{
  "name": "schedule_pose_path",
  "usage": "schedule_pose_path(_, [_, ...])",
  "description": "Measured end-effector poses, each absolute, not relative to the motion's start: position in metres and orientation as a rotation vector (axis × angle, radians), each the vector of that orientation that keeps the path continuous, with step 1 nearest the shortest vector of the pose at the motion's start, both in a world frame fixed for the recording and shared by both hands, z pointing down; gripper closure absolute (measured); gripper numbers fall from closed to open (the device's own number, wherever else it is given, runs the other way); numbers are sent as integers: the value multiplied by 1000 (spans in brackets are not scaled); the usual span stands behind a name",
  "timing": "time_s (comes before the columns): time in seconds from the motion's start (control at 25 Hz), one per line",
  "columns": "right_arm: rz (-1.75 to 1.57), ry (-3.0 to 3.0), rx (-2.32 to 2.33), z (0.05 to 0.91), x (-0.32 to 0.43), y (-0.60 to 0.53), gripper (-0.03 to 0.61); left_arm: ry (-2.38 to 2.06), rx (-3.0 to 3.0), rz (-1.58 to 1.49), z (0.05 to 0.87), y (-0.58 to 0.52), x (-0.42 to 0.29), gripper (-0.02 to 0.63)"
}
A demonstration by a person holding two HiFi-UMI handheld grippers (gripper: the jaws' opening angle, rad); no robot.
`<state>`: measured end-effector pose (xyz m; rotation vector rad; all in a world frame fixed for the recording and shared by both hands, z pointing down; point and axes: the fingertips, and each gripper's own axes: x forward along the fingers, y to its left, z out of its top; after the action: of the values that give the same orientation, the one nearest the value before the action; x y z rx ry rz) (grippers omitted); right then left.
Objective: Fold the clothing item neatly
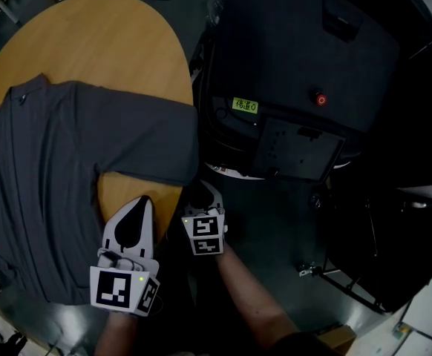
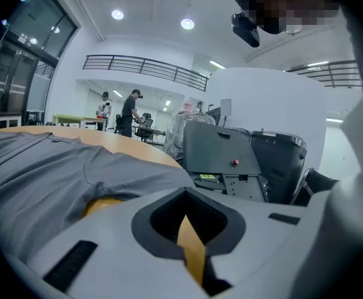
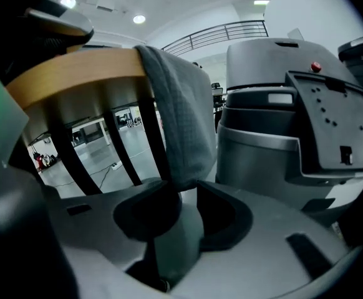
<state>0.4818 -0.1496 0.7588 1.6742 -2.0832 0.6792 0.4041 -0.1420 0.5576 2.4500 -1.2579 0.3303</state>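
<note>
A grey shirt [image 1: 45,169] lies spread on the round wooden table [image 1: 105,43]. One sleeve [image 1: 156,143] reaches to the table's right edge, and its end hangs over the edge. My left gripper [image 1: 140,202] hovers over the bare wood just in front of that sleeve, shut with nothing in it. In the left gripper view the shirt [image 2: 44,173] lies ahead of the closed left gripper [image 2: 184,198]. My right gripper [image 1: 201,195] is beside the table edge, lower down. In the right gripper view the hanging sleeve end [image 3: 181,129] drops between the parted jaws of the right gripper [image 3: 184,195], which stands open.
A large black machine [image 1: 298,58] with a red button [image 1: 321,99] and a green label [image 1: 245,106] stands close to the table's right side. Dark table legs [image 3: 122,148] show under the table edge [image 3: 75,73]. Two people [image 2: 130,111] stand far off.
</note>
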Motion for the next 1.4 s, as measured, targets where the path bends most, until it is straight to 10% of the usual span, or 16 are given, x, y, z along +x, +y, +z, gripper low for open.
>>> schedule_pose_path(0.4, [671, -2035, 1732, 745, 501, -146, 554, -1269, 2426, 331, 557, -147, 393, 606])
schedule_pose_path(1.4, [481, -2046, 1981, 534, 563, -119, 565, -1345, 2399, 320, 461, -93, 347, 606])
